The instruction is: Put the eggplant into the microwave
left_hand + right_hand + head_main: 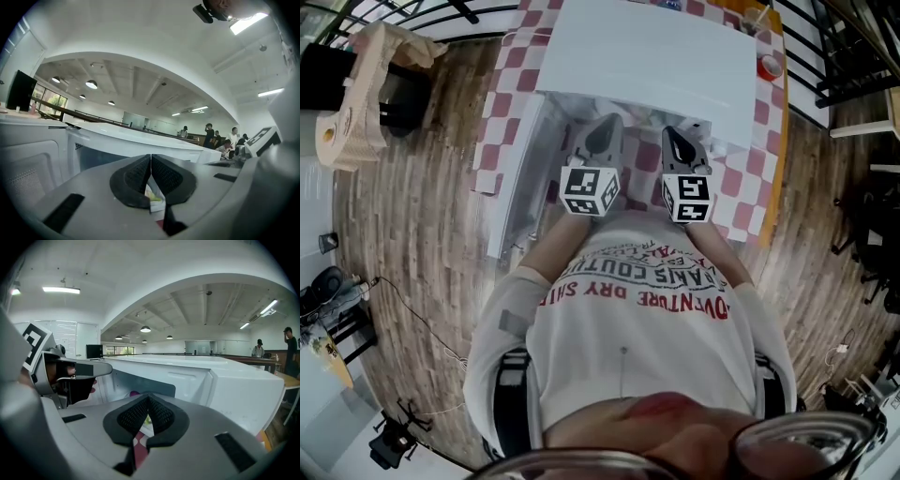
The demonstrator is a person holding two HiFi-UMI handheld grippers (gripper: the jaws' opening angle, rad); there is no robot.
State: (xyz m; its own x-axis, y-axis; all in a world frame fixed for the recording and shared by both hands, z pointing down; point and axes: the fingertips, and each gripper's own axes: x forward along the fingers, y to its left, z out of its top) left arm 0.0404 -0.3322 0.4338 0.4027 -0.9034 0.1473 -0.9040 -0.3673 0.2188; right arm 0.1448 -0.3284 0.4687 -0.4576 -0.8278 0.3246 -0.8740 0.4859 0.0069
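The white microwave stands on a red-and-white checked table, its door swung open to the left. In the right gripper view a small purple patch shows inside the microwave cavity; it looks like the eggplant, mostly hidden behind the jaws. My left gripper and right gripper hang side by side in front of the opening, close to the person's chest. Both are shut with nothing between the pads. The left gripper also shows at the left of the right gripper view.
A red cup stands on the table at the back right, beside the microwave. Brown paper bags lie on the wooden floor at the left. Black chairs and a railing stand to the right. People are far off in the hall.
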